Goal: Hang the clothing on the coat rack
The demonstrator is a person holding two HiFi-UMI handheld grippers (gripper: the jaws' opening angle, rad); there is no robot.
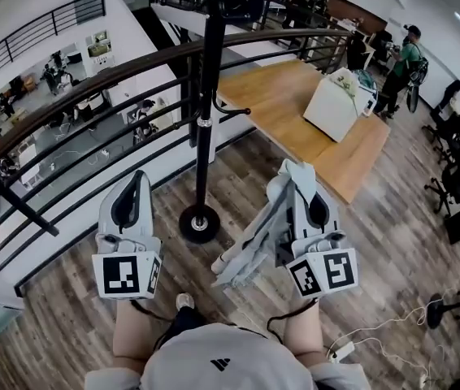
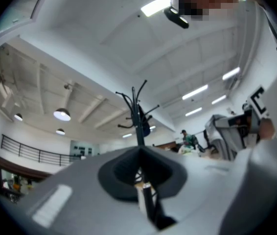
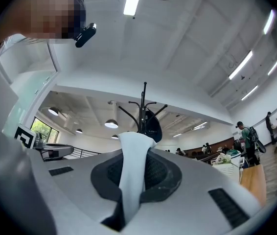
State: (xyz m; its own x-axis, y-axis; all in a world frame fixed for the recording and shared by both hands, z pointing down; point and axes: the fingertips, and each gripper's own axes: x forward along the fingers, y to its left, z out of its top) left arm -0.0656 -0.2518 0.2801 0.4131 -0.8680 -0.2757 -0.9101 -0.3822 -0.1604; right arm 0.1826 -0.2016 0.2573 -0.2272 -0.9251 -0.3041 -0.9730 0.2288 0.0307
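Person's pale shirt (image 1: 214, 364) fills the bottom of the head view. Coat rack (image 1: 206, 112) — dark pole on a round base — stands just ahead, between the two grippers. Clothing (image 1: 254, 246), a pale grey garment, hangs in loose folds beside the right gripper (image 1: 301, 184), whose jaws are clamped on a bunched fold. Left gripper (image 1: 136, 181): jaws together, nothing between. Judgement: light, limp, non-fragile — best held near the collar so it catches one of the hooks (image 3: 128, 115).

Hanging pinched between right gripper (image 3: 135, 151) jaws: pale grey clothing (image 1: 256, 242), drooping in limp folds. Standing upright just left: black coat rack (image 1: 206, 96), resting on round base.
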